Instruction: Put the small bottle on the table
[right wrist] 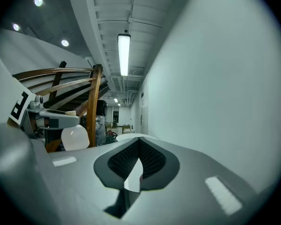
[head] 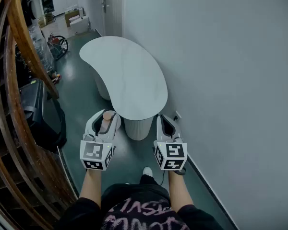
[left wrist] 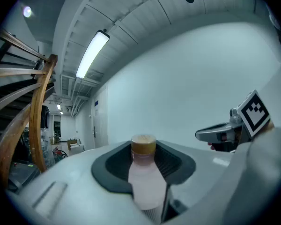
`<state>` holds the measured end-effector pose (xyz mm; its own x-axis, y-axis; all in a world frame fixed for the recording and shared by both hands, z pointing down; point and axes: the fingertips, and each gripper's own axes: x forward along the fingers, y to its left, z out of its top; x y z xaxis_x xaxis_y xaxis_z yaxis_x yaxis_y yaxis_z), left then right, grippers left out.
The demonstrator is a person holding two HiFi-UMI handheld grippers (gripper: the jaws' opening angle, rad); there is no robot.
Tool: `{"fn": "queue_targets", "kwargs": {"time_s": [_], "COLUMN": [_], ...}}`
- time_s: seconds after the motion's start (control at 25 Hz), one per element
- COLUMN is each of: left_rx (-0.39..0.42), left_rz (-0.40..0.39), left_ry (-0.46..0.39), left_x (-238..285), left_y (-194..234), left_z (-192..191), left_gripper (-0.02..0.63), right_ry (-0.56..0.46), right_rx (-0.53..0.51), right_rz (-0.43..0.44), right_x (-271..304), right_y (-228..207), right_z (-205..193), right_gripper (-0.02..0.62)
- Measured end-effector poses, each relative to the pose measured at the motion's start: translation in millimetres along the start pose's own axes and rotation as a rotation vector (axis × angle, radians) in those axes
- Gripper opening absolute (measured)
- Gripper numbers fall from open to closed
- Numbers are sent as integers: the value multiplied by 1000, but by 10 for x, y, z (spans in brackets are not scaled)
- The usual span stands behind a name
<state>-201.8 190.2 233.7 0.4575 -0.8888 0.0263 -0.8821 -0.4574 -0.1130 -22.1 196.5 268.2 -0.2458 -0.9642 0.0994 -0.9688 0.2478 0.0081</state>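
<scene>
Frosted pink with a tan cap (left wrist: 143,144), the small bottle (left wrist: 146,182) sits clamped in the left gripper (head: 105,118), near the edge of a smooth, kidney-shaped white worktop (head: 127,75). Its base is hidden. The right gripper (head: 168,121) appears closed on nothing. A plain wall (head: 221,71) flanks the right and curved wooden railings (head: 19,37) crowd the left.

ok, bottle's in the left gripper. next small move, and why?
Probably carry the left gripper forward over the near end of the table. Its jaws are shut on the bottle, and the head view shows the bottle beside the table's near end rather than above its top, so it looks too early to set it down.
</scene>
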Motion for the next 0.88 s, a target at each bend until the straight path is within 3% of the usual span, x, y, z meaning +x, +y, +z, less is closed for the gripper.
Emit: {"fn": "queue_targets", "kwargs": {"time_s": [0.88], "left_rx": [-10], "left_rz": [-29], "left_ry": [-17], "left_x": [-118], "left_y": [-39], "left_z": [22], "left_gripper": [144], "right_ry": [-20], "right_rx": [10], "right_rz": [-45], "right_x": [-188], "right_y": [8], "right_z": [-42], "right_gripper": [9]}}
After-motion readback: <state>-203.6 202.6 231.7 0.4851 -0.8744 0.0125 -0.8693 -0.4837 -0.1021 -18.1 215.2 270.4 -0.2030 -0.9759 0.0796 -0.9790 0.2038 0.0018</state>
